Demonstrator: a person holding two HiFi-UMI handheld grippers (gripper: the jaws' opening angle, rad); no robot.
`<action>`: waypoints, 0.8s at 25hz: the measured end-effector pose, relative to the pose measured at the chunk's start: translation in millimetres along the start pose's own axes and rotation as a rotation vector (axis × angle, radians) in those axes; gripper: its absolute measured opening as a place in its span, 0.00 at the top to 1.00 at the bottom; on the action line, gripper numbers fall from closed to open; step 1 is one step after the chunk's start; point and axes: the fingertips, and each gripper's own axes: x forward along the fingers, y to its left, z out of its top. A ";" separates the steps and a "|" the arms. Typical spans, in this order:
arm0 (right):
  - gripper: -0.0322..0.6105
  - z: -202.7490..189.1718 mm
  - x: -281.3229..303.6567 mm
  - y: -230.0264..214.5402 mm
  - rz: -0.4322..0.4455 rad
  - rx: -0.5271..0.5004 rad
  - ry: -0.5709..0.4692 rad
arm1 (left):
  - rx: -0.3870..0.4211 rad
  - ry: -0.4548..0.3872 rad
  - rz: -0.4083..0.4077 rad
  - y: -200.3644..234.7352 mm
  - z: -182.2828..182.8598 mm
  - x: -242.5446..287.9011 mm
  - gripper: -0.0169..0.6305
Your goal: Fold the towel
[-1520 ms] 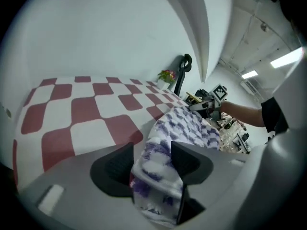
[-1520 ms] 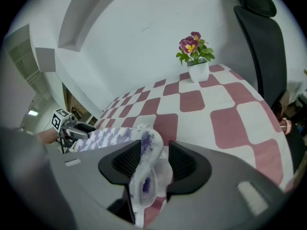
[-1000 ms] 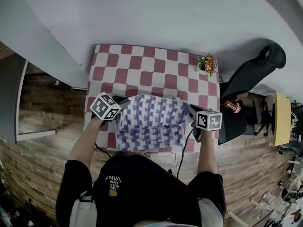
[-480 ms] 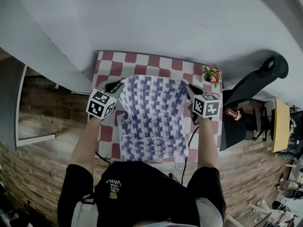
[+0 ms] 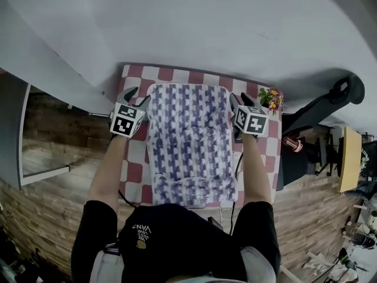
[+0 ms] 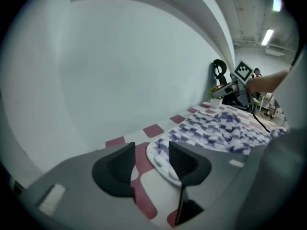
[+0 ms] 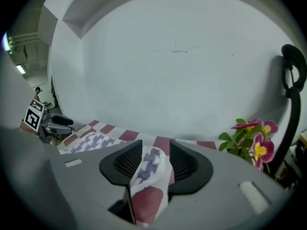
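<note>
Towel (image 5: 189, 141) flat, far edge near wall (image 5: 206, 34)

Red-and-white checkered desk (image 5: 133, 75) against a white wall (image 5: 206, 28); potted flowers (image 5: 273, 98) on its far right corner; black chair (image 5: 321, 108) beside it, on wooden floor (image 5: 59, 158).

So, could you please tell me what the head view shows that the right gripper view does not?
Only the head view: the whole towel spread along the checked table, the person's forearms and the wooden floor. Only the right gripper view: the right gripper, whose jaws have just been opening and stand apart, a towel corner loose between them. Both: the towel, the table, the potted flowers, the wall and the left gripper, whose jaws have also just been opening, a towel corner between them.
</note>
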 end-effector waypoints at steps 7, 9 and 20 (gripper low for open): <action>0.68 -46.4 -46.8 4.5 0.094 -0.036 0.059 | 0.081 -0.007 -0.059 -40.8 -15.8 -43.1 0.68; 0.68 -66.6 -68.2 12.5 0.156 -0.067 0.080 | 0.089 -0.025 -0.084 -65.8 -22.8 -58.6 0.68; 0.68 -187.4 -163.2 28.7 0.368 -0.113 0.249 | 0.123 0.082 -0.379 -208.3 -103.5 -122.7 0.68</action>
